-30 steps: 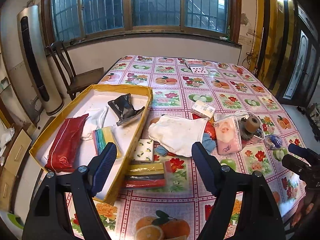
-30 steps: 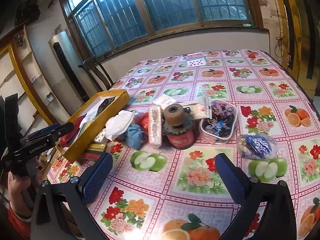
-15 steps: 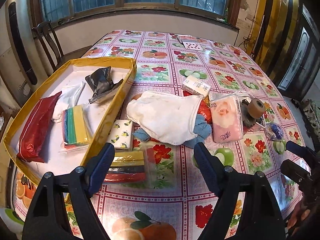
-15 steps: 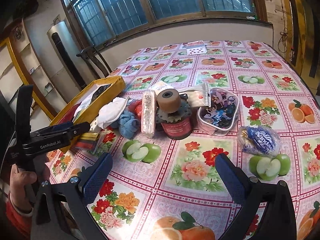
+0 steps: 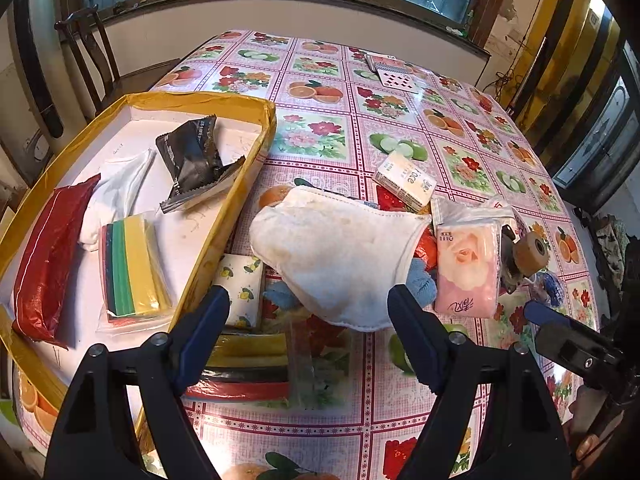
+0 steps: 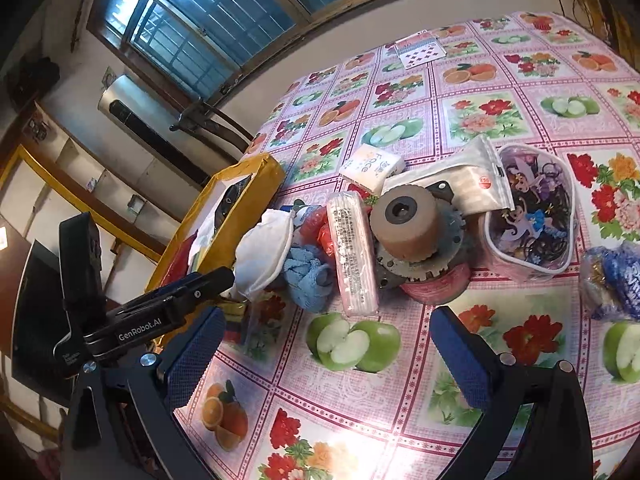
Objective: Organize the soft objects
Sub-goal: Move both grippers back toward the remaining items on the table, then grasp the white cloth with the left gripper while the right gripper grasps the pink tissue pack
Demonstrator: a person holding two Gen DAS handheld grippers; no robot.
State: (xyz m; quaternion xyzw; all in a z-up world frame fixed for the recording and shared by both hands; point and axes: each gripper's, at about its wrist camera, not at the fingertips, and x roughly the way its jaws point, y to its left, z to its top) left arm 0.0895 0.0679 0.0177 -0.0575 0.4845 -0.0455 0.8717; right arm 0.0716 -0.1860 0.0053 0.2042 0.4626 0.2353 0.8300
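My left gripper (image 5: 308, 320) hangs spread wide and empty above the flowered tablecloth (image 5: 320, 136), its fingers straddling a white cloth (image 5: 340, 256) at 12 o'clock. A lemon-print packet (image 5: 240, 288) lies just beside the left finger, a clear bag of colored strips (image 5: 248, 368) beneath it. At 10 o'clock the yellow-rimmed tray (image 5: 232, 216) holds a red pouch (image 5: 48, 256), a sponge pack (image 5: 130, 268) and a black wrapper (image 5: 192, 160). My right gripper (image 6: 320, 344) is likewise released over apple prints; at 12 o'clock sit a blue rag (image 6: 306, 276), pink tissue pack (image 6: 354, 256) and tape roll (image 6: 408, 220).
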